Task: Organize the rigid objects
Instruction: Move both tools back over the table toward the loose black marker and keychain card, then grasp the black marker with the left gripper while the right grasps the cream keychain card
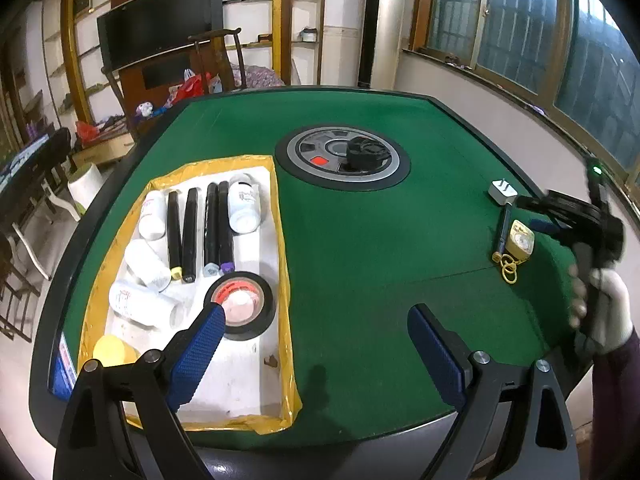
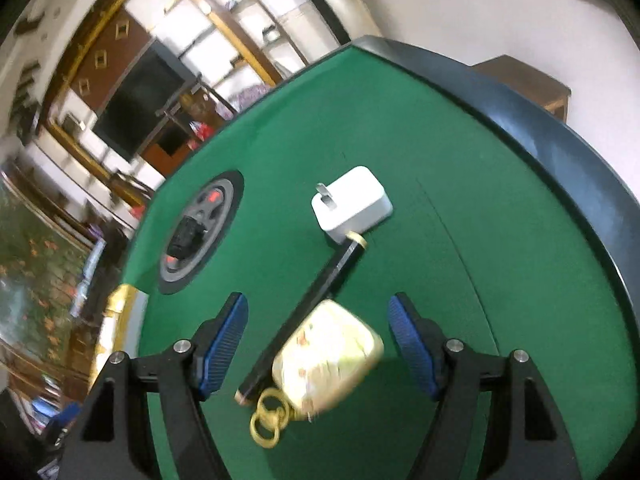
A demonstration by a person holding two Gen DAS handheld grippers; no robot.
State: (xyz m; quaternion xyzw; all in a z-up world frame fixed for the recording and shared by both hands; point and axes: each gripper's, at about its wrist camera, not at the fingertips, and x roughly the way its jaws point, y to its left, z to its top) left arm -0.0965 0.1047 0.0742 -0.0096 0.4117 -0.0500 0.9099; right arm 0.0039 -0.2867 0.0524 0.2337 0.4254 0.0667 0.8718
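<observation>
With its jaws spread wide and holding nothing, the right gripper [image 2: 318, 344] hangs over the pale gold square keychain tin [image 2: 326, 358] low in the frame, which touches a slim black marker pen [image 2: 304, 312] on the green felt bench [image 2: 460, 280], so closing now could, I'd guess, pinch both or knock the pen aside.

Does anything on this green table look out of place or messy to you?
Yes. Three things lie loose on the felt, outside the yellow-edged tray: a white charger plug, a black marker and a yellow keychain. In the tray, most markers and bottles are lined up, though two bottles lie askew.
</observation>
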